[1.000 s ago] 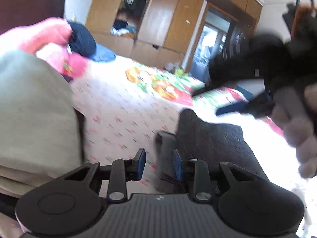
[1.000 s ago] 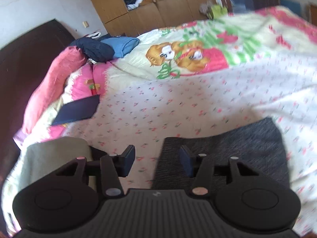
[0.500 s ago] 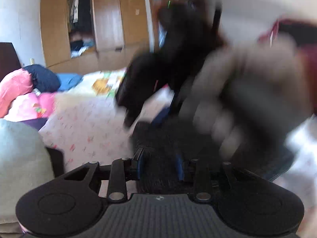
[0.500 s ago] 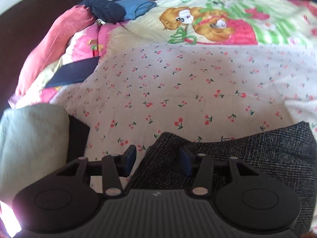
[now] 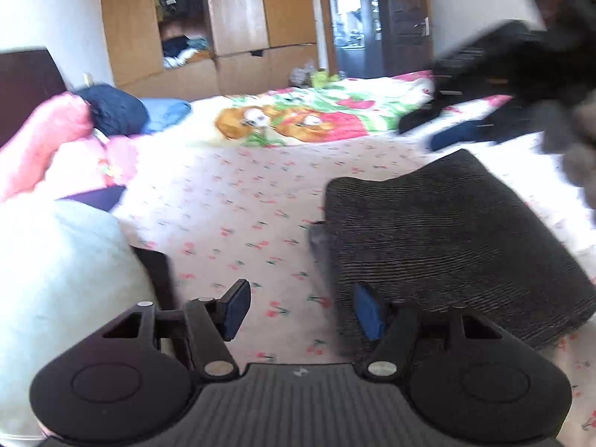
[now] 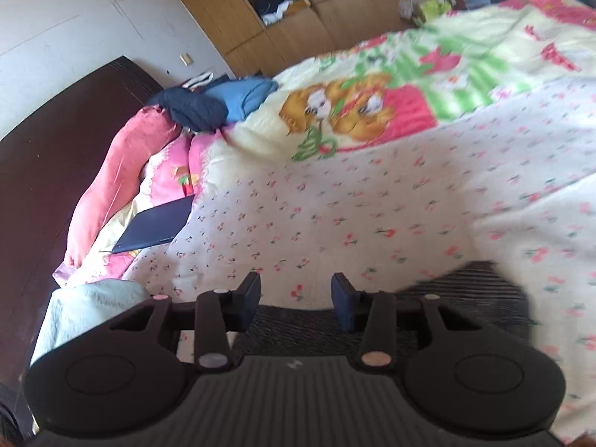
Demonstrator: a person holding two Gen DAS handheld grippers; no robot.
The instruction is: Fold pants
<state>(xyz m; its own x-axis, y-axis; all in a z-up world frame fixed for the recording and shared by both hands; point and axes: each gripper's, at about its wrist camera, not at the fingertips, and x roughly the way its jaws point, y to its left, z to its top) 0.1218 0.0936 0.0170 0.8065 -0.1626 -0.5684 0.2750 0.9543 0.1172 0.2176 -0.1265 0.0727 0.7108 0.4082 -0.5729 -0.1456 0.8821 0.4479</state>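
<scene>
Dark grey pants (image 5: 450, 246), folded into a thick block, lie on a cherry-print bedsheet (image 5: 238, 216) at the right of the left wrist view. The left gripper (image 5: 298, 309), at the bottom centre of that frame, has just been opening; its jaws stand spread, the right blue pad (image 5: 367, 311) over the near corner of the pants, the left pad over bare sheet, nothing pinched between them. In the right wrist view the right gripper (image 6: 296, 300) has just been closing a little, yet its jaws remain apart and hold nothing; the pants (image 6: 458, 294) show below and to the right of them. A pale green cloth (image 5: 56, 290) fills the lower left, pink pillows (image 6: 123, 171) the left edge, a wooden wardrobe (image 5: 238, 18) the top. The right gripper appears blurred at the upper right of the left wrist view.
</scene>
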